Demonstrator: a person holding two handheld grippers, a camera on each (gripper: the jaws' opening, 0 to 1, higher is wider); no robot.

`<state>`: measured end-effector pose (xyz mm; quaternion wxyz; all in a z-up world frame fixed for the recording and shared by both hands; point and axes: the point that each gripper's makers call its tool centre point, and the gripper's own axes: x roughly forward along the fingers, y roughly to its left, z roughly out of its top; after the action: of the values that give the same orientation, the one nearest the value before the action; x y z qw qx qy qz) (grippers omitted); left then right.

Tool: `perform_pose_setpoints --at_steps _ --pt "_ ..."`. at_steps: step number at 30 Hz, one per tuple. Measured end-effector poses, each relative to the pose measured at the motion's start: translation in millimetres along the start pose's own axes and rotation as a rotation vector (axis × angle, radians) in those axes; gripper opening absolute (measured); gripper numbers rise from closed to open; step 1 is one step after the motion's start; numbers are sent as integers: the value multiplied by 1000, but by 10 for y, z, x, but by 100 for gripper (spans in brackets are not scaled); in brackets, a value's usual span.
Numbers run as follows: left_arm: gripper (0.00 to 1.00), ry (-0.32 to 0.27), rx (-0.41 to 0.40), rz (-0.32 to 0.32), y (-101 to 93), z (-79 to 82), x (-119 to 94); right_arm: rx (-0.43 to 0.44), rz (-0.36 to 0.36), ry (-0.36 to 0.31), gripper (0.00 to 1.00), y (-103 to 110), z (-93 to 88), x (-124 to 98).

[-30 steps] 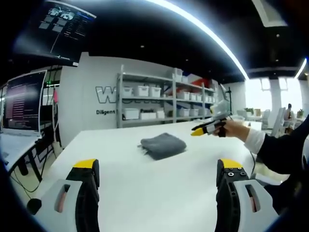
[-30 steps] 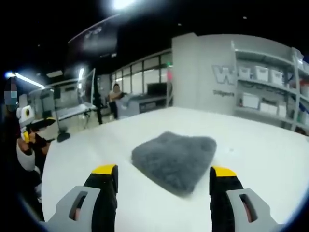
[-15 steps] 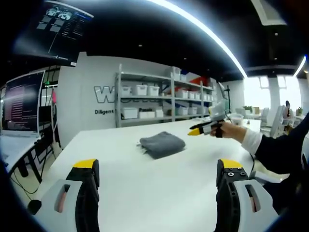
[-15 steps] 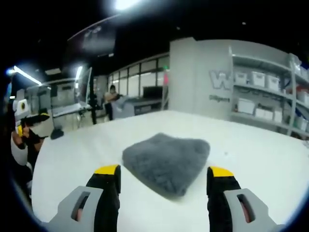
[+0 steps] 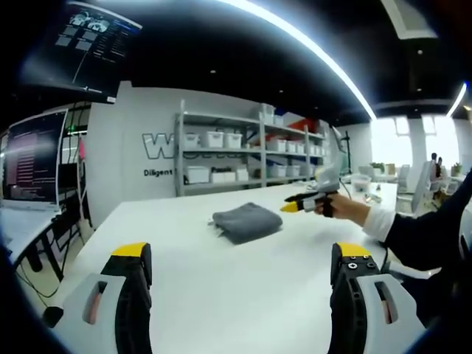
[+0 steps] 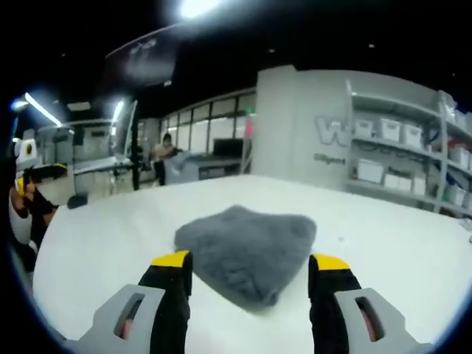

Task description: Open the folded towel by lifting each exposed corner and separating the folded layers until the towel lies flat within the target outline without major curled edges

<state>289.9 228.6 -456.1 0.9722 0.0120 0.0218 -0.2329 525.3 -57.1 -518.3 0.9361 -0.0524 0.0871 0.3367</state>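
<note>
A folded grey fluffy towel (image 5: 247,221) lies on the white table (image 5: 221,287), well ahead of my left gripper (image 5: 243,284), whose yellow-tipped jaws stand wide apart with nothing between them. In the right gripper view the same towel (image 6: 247,247) sits just beyond my right gripper (image 6: 251,284). That gripper is open and low over the table, with its jaw tips flanking the towel's near edge. My right gripper (image 5: 299,204), held by a hand in a dark sleeve, also shows in the left gripper view just right of the towel.
Shelves with white bins (image 5: 243,151) stand against a grey wall behind the table. Monitors (image 5: 33,158) stand at the left on a side desk. A person (image 6: 164,151) stands far back among desks. The other hand-held gripper (image 6: 33,177) shows at the left edge.
My right gripper has moved closer to the towel and lower, so the towel now reaches its jaw tips. In the left gripper view it has slid left toward the towel.
</note>
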Motion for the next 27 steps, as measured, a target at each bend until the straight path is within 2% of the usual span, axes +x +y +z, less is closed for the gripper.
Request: perform_pose_setpoints --at_steps 15,22,27 --pt "99 -19 -1 6 -5 19 15 23 -2 -27 60 -189 -136 91" --pt "99 -9 0 -5 -38 -21 50 24 6 -24 60 -253 -159 152" --pt "98 -12 -10 -4 -30 -29 58 17 2 2 60 -302 -235 204"
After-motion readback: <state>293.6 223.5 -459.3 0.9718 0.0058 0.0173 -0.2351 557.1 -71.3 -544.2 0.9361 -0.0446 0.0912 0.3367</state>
